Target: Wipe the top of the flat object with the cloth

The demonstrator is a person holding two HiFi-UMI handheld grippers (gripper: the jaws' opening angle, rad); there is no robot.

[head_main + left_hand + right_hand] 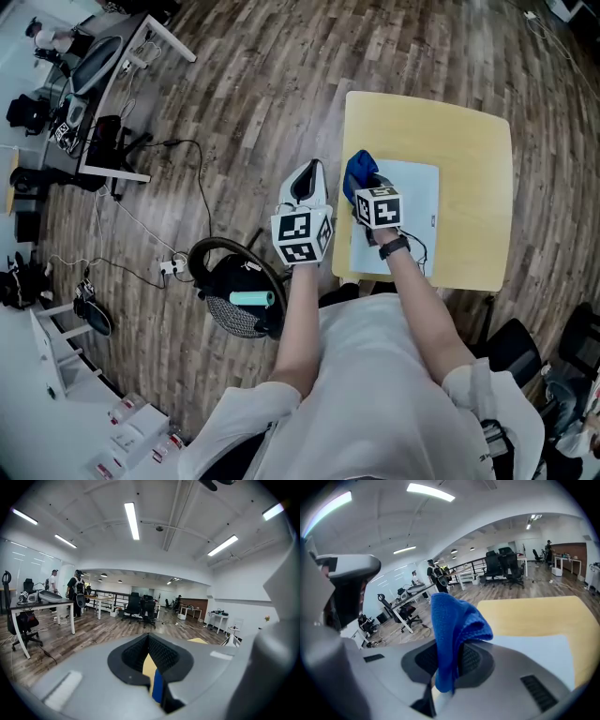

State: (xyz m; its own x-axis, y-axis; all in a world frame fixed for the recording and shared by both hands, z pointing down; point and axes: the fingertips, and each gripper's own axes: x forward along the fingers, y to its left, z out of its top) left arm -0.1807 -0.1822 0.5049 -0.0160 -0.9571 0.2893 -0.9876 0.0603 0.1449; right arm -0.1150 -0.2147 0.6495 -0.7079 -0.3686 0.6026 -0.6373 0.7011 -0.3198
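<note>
My right gripper (447,657) has its jaws pinched tight on a blue cloth (452,620), which stands up out of them and flops over to the right. From the head view, that cloth (357,172) sits at the far left corner of a pale sheet (412,211); I cannot tell whether it presses on it. The sheet lies flat on the near left part of a yellow table (469,141), and the right gripper (366,185) is over the sheet's left edge. My left gripper (149,641) has its jaws closed together with nothing between them. It (308,172) hangs just left of the table, over the wood floor (244,94), beside the right one but apart from it.
</note>
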